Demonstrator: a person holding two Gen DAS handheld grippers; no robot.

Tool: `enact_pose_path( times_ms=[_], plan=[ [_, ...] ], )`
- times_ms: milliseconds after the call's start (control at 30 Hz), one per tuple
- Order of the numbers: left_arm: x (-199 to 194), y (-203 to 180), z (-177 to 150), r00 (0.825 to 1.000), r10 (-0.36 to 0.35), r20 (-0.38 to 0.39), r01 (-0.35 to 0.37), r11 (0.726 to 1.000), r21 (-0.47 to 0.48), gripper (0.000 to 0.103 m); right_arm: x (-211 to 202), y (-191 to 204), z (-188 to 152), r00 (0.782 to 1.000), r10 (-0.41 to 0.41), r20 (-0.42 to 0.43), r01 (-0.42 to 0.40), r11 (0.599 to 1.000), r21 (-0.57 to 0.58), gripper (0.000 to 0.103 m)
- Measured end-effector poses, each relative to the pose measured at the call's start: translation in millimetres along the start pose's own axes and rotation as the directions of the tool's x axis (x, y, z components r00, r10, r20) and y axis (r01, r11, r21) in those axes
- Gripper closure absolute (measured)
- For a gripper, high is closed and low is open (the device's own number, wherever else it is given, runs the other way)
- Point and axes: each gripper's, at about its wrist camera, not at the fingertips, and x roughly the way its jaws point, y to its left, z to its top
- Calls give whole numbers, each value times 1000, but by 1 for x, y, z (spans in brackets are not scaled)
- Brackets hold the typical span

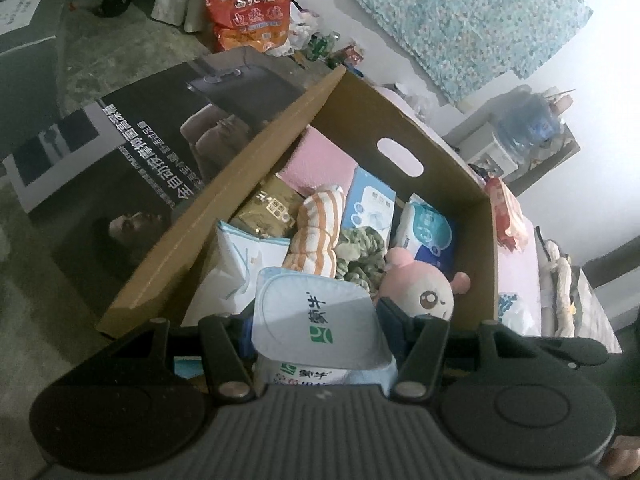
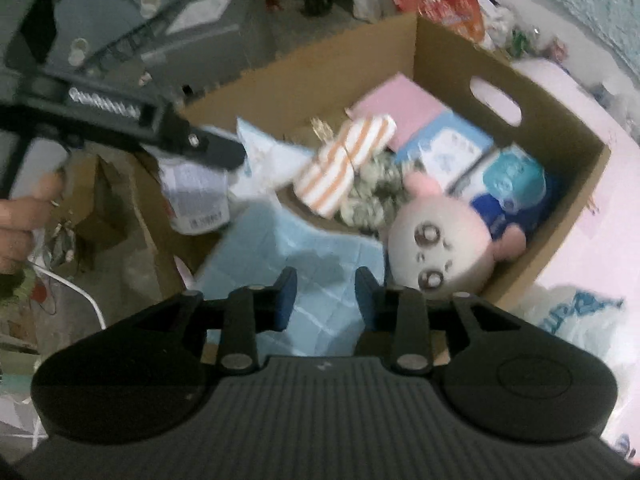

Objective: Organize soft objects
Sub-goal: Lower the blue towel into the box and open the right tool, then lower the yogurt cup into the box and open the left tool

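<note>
Left gripper (image 1: pixel 316 320) clamps a white milk pack (image 1: pixel 316 316) at bottom centre, over the near edge of the cardboard box (image 1: pixel 400 120). Right gripper (image 2: pixel 326 292) has its jaws slightly apart, nothing between them, above a light blue sheet (image 2: pixel 280 248). Box, mid-frame, holds a pink-eared plush (image 1: pixel 424 288), striped orange towel (image 1: pixel 320 232), green knit bundle (image 1: pixel 360 252), wipes pack (image 1: pixel 428 232), pink pad (image 1: pixel 320 160), gold pouch (image 1: pixel 268 212).

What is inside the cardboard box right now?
In the cardboard box: a plush toy, striped towel, green cloth, pink pad and several packets. Whatever lies beneath them is covered.
</note>
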Motion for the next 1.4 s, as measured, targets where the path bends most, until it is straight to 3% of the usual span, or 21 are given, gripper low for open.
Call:
enact_pose_path(
  times_ms=[67, 267, 600, 700, 867, 1400],
  plan=[
    [-2, 1, 1, 1000, 1, 5, -1, 1000, -5, 43, 8, 0, 4, 998, 56, -20, -56, 998, 22, 84],
    [-3, 6, 3, 1000, 12, 6, -12, 1000, -18, 43, 70, 6, 16, 973, 171, -153, -162, 984, 70, 84],
    [-8, 14, 7, 1000, 19, 23, -18, 999, -36, 43, 112, 14, 44, 991, 18, -134, -25, 998, -53, 84],
    [-6, 17, 7, 1000, 18, 18, -17, 999, -44, 43, 136, 5, 42, 972, 26, -235, -32, 999, -20, 84],
    [-4, 19, 6, 1000, 7, 7, -7, 999, -41, 43, 131, 10, 44, 946, 6, -325, -28, 998, -64, 84],
    [21, 6, 9, 999, -2, -41, 1, 1000, -20, 43, 99, 30, 2, 884, -25, -466, -62, 983, -171, 84]
  ],
)
